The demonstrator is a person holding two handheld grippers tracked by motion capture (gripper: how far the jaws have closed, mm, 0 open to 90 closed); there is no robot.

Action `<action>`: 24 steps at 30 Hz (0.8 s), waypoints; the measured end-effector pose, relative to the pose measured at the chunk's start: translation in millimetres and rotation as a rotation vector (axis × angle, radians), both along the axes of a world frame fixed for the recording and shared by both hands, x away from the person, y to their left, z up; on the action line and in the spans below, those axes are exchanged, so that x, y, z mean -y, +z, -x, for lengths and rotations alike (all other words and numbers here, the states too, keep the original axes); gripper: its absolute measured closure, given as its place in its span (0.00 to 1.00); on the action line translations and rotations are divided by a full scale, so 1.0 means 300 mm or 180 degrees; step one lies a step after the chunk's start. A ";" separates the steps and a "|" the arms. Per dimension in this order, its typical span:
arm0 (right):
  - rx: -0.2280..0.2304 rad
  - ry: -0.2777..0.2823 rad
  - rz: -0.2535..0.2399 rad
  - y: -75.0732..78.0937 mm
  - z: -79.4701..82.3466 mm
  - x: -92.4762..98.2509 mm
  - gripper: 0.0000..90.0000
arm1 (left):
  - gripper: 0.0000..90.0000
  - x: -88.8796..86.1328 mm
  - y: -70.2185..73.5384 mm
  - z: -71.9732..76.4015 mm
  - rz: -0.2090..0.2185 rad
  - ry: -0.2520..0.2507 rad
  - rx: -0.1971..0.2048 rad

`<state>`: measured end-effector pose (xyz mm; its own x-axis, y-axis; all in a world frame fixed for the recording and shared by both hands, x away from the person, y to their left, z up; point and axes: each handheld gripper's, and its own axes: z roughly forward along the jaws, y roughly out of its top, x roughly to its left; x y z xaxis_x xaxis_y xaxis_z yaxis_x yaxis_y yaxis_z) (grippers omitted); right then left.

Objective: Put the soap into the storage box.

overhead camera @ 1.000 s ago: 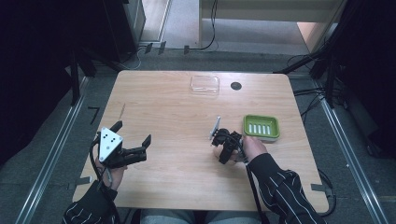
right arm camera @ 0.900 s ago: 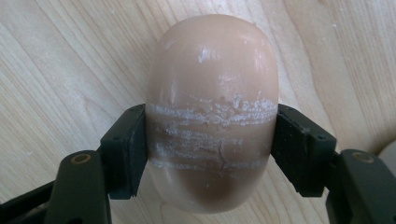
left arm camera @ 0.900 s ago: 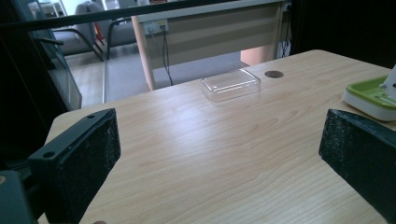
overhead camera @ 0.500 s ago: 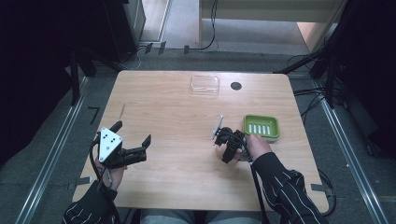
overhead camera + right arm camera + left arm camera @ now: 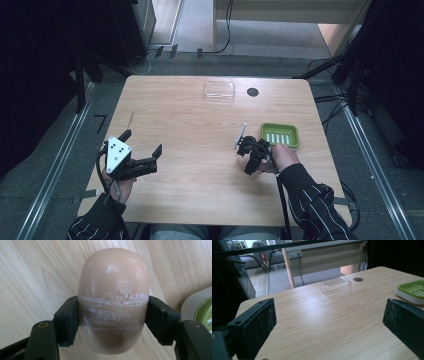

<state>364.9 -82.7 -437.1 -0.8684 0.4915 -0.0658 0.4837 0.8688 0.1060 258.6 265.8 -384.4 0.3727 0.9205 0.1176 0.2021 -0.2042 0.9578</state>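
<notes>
Right gripper (image 5: 113, 315) clamped on soap (image 5: 113, 297), jaws pressing both sides, white scuff bands across bar. Soap held over bare table (image 5: 200, 130), just left of green dish (image 5: 280, 135). Left gripper (image 5: 142, 150) released, jaws wide apart, nothing between. Clear lid (image 5: 219, 91) at far edge.
</notes>
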 end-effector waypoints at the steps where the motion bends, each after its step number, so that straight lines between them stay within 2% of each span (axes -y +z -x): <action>1: 0.0006 -0.0007 -0.0003 0.000 0.000 0.003 0.38 | 0.00 0.000 0.001 0.001 -0.0006 -0.0003 0.0000; 9: -0.0001 -0.0025 0.0009 0.005 0.003 0.027 0.38 | 0.00 -0.002 0.001 0.002 -0.0001 0.0007 0.0004; 24: -0.0019 0.0091 0.0042 0.013 -0.002 0.067 0.38 | 0.00 -0.004 0.001 0.000 0.0006 0.0000 0.0005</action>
